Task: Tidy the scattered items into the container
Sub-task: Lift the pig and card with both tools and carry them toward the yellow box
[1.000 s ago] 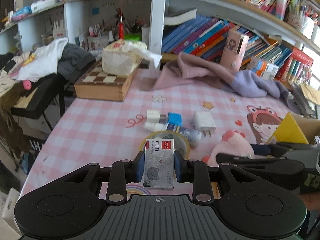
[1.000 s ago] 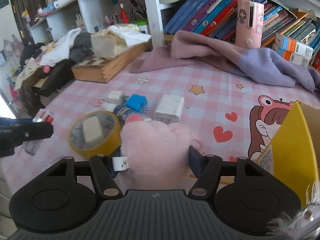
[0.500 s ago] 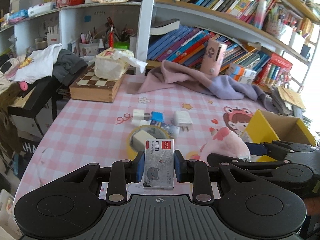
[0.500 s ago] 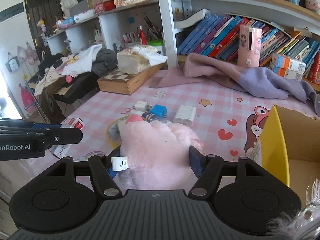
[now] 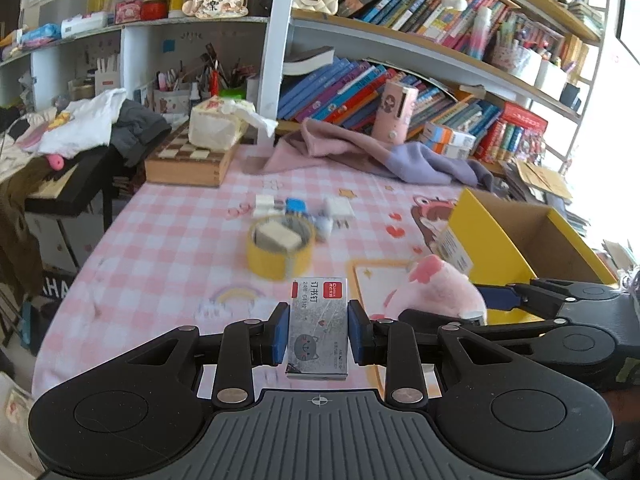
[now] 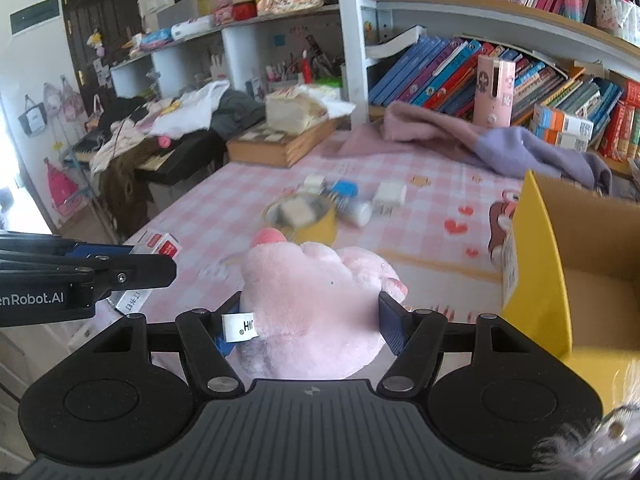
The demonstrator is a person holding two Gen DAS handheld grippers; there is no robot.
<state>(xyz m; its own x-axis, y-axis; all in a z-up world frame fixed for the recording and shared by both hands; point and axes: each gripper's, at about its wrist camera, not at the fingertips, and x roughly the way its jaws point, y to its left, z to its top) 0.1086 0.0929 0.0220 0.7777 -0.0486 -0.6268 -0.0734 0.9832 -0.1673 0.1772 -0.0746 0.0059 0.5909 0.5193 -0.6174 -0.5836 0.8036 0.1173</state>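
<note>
My left gripper is shut on a small box of staples with a red label, held above the pink checked table. My right gripper is shut on a pink plush toy, also seen in the left wrist view. The yellow cardboard box stands open at the right; in the right wrist view its near wall is just right of the plush. A yellow tape roll, white chargers, a blue plug and a small bottle lie mid-table.
A wooden chess box with a tissue pack on it stands at the back left. A pink and purple cloth lies along the back. Bookshelves rise behind. A dark stand with clothes is left of the table edge.
Both grippers have risen and drawn back from the table, each still holding its item. The yellow box now shows more of its open inside, closer to the right gripper.
</note>
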